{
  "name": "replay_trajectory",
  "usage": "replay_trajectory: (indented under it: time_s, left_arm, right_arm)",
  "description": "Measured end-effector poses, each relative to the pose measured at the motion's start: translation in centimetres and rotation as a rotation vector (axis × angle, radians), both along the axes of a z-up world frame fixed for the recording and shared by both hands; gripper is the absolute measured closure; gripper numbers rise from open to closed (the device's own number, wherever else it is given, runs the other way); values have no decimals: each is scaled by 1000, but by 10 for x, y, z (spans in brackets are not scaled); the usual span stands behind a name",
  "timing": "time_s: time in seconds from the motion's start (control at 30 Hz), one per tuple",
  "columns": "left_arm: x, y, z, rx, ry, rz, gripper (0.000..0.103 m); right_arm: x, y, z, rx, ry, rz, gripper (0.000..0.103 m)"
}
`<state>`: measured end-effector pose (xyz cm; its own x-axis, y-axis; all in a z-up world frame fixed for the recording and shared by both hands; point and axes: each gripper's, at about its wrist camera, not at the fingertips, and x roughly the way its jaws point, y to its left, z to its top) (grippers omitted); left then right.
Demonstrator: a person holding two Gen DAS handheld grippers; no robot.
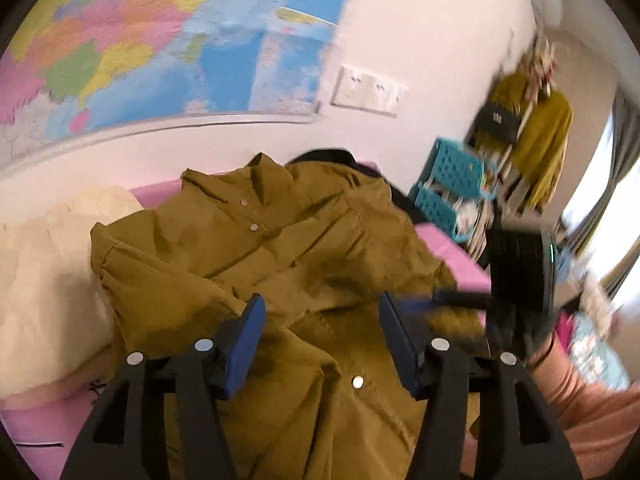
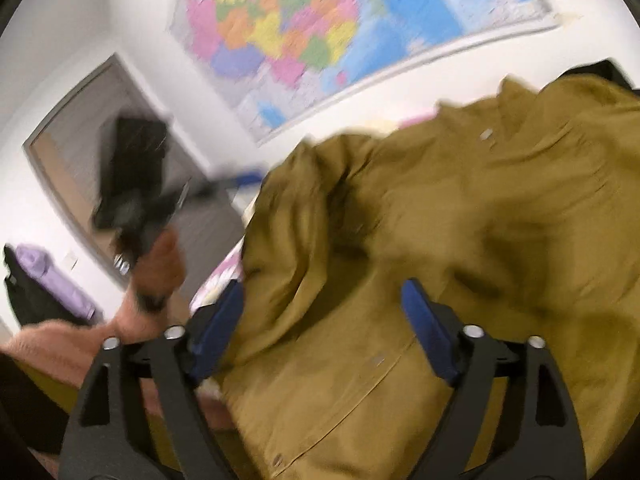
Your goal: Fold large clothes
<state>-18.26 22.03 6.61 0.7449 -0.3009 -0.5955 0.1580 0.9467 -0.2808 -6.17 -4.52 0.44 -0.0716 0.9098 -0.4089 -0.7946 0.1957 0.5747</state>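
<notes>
Two grippers hang above an olive-brown jacket heaped on a pink-covered bed. The left gripper has its blue pads spread apart with nothing pinched between them; the right gripper is likewise released, its jaws wide over the cloth. The jacket's collar lies toward the bed's far edge, by the wall with the map. A cream pillow crowds the jacket's left edge. Bare pink shows at the bed's right edge, beside blue baskets.

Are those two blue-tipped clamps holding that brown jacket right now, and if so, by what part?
Nothing is held. Both the left gripper and the right gripper hang open above the crumpled jacket, pads clear of the cloth.
</notes>
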Motion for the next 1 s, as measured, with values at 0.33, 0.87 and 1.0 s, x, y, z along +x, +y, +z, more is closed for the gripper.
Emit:
replay_trajectory:
  time_s: [0.33, 0.87, 1.0]
  left_arm:
    - [-13, 41, -7, 70, -14, 200, 44]
    - [29, 80, -49, 222, 79, 371, 36]
    - [50, 76, -63, 315, 110, 373, 29]
  right_arm:
    - [-49, 104, -49, -120, 97, 190, 53]
    - [83, 4, 58, -379, -262, -184, 71]
    - [90, -7, 32, -353, -259, -265, 35]
